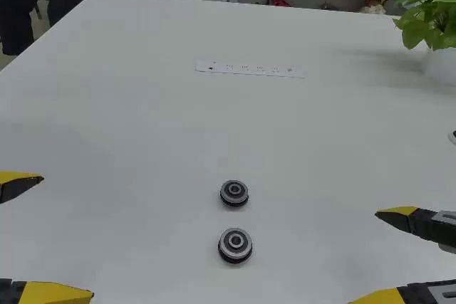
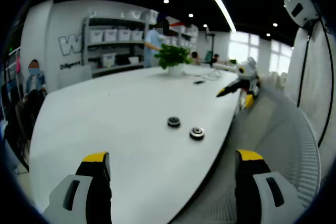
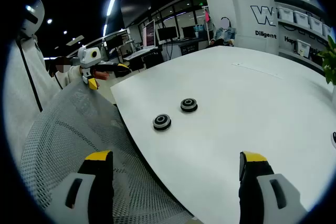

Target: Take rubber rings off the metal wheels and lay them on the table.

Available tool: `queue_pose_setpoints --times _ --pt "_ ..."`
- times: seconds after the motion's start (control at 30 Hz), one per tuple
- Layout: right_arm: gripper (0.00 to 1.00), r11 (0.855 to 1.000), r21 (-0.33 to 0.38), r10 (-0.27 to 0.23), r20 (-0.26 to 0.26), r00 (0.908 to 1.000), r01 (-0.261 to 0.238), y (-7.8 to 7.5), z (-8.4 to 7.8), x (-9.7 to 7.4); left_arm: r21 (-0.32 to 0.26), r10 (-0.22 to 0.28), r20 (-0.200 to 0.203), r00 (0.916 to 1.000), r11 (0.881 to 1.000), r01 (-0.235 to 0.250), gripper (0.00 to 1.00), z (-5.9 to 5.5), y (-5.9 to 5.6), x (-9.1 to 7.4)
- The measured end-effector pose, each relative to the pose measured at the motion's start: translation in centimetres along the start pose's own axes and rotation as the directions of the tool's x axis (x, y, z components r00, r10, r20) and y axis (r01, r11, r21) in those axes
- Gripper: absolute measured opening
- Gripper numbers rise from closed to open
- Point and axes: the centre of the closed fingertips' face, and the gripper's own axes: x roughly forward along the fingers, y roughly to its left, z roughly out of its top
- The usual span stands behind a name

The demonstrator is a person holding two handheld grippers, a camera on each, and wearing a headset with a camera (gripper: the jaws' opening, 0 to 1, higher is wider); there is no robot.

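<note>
Left gripper [image 2: 173,156], black-bodied with yellow tips on its two jaws, stands wide apart with nothing between the jaws, pointing across the near edge of the white table [image 1: 142,119]. Right gripper [image 3: 176,156], the same make, is likewise spread wide and empty. In the head view the two come in from the lower corners, well apart from each other and from the work.

Between them, near the front of the table, lie two small round metal wheels, one just behind the other (not touching). The farther wheel [image 1: 234,193] and the nearer wheel [image 1: 235,245] each lie flat with a bright hub facing up. A dark band circles each, which looks to be the black rubber ring in place on its wheel, though at this size it is hard to be sure.

Farther back a flat white power strip [image 1: 249,69] lies on the table, and a leafy green plant [image 1: 427,12] stands at the far right corner.
</note>
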Motion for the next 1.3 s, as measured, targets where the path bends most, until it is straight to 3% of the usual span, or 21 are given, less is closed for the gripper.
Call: queue_pose_setpoints --times 0.3,1.3 --pt "0.96 1.000 0.001 0.015 0.007 0.9999 -0.015 0.10 0.16 0.65 -0.006 0.029 0.006 0.9996 1.000 -0.028 1.00 0.30 0.31 -0.64" --pt "0.95 1.000 0.010 0.009 -0.031 0.9995 -0.009 0.01 -0.32 0.23 -0.019 0.008 0.018 0.9998 1.000 -0.008 1.00 0.10 0.81 0.28"
